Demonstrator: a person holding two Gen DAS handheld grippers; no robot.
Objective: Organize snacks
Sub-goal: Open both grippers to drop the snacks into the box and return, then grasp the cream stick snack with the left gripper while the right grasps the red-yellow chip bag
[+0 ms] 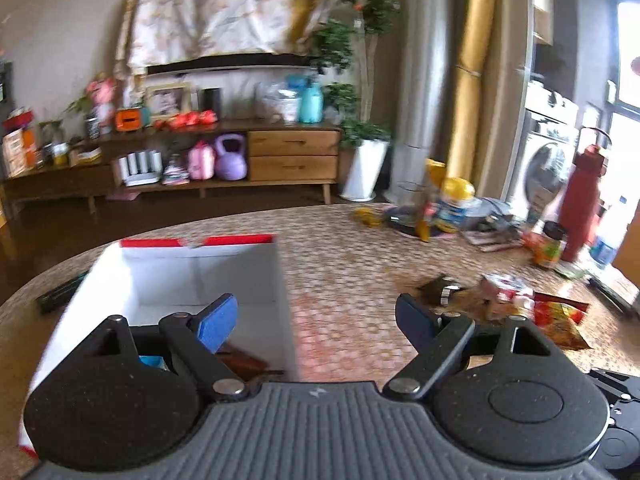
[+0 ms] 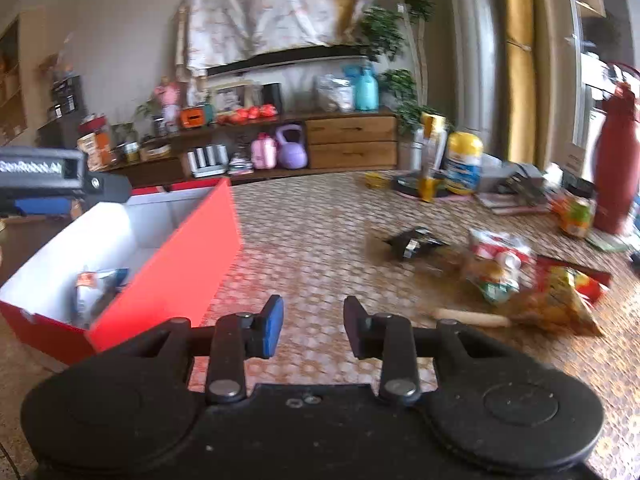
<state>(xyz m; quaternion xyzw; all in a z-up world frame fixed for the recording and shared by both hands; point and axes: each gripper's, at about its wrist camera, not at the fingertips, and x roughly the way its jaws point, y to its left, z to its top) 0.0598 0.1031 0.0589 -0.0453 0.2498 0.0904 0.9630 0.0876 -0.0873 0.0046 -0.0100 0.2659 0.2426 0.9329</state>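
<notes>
red box (image 2: 168, 248): 1 | loose snack packets (image 2: 496, 264) on table: about 4 | red flask (image 2: 614, 168): 1

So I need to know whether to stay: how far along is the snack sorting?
Done: at least one packet lies in the red box. In hand: nothing; the left gripper is open beside the box, and the right gripper is open and empty. Left: the black packet, red-and-white packet and chip bag on the table.

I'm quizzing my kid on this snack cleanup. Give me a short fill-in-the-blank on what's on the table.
1. The box is ___ outside and white inside.
2. The left tongs hold ___.
3. The loose snack packets lie on the ___.
4. The tall bottle is ___.

Missing words: red; nothing; table; red
</notes>
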